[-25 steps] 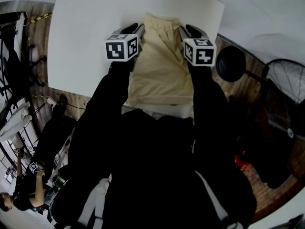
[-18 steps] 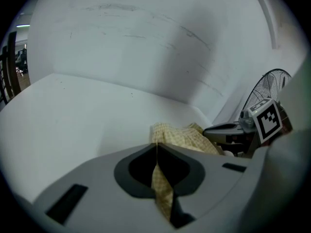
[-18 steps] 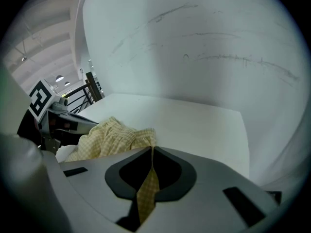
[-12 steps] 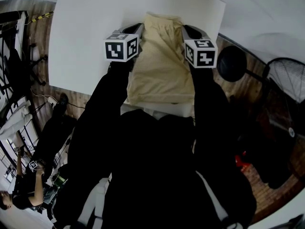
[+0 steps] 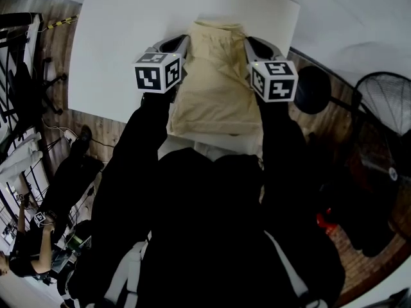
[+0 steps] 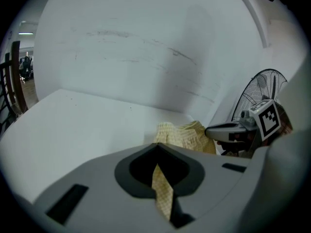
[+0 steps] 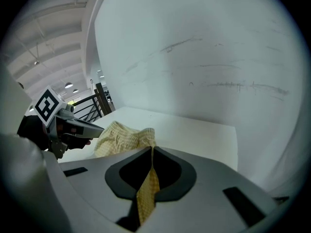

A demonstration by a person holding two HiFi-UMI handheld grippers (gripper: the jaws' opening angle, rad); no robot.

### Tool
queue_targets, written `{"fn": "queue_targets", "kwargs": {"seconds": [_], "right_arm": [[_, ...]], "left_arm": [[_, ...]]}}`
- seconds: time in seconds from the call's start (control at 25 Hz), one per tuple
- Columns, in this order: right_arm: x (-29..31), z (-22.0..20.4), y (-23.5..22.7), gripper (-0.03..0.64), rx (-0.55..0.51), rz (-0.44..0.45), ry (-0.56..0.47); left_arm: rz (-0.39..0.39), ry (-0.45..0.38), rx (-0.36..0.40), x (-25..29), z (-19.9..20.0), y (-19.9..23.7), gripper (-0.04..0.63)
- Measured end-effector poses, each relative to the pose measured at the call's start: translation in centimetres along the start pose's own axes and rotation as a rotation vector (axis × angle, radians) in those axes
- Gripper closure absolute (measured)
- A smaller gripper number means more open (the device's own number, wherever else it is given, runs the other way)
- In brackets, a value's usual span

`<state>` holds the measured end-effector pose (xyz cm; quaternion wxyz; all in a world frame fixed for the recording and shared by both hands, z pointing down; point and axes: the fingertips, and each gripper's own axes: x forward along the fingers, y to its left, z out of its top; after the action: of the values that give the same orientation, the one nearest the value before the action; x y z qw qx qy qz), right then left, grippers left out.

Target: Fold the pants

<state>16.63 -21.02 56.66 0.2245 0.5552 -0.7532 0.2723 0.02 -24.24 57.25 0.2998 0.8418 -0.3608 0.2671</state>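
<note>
Pale yellow checked pants point(image 5: 215, 76) lie on the white table point(image 5: 128, 37), reaching from its near edge toward the back. My left gripper point(image 5: 182, 42) is shut on the pants' left edge; the cloth point(image 6: 163, 193) runs pinched between its jaws. My right gripper point(image 5: 247, 43) is shut on the right edge, with a strip of fabric point(image 7: 147, 193) clamped between its jaws. The bunched far end of the pants point(image 6: 182, 135) point(image 7: 124, 135) lies ahead of both grippers. Each gripper view shows the other gripper point(image 6: 228, 130) point(image 7: 77, 127) across the cloth.
A white wall point(image 6: 146, 47) stands behind the table. A black floor fan point(image 5: 385, 104) and a round black object point(image 5: 313, 88) are on the wooden floor to the right. Black chairs point(image 5: 26, 76) stand at the left. Bare tabletop lies left of the pants.
Both grippers have risen slightly and spread a little apart, still holding the pants' edges. The pants look drawn somewhat tighter between them.
</note>
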Motion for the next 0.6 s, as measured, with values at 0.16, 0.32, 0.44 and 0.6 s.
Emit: {"fn": "queue_targets", "kwargs": {"seconds": [0.16,0.32,0.44,0.6], "right_arm": [[-1.9,0.0,1.2,0.601,-0.007,0.016,-0.015],[-4.0,-0.7,1.9,0.601,-0.021,0.035,-0.027],[-5.1,-1.2,2.4,0.601,-0.037,0.046,-0.038],[-7.1,-2.5,2.5,0.601,-0.054,0.059,-0.043]], "left_arm": [[0.005,-0.019,0.01,-2.0,-0.3,-0.8,0.589],[0.007,-0.035,0.032,-3.8,-1.1,-2.4,0.589],[0.01,-0.049,0.038,-5.0,-1.8,-3.2,0.589],[0.018,-0.057,0.063,-6.3,-3.0,-5.3,0.589]]}}
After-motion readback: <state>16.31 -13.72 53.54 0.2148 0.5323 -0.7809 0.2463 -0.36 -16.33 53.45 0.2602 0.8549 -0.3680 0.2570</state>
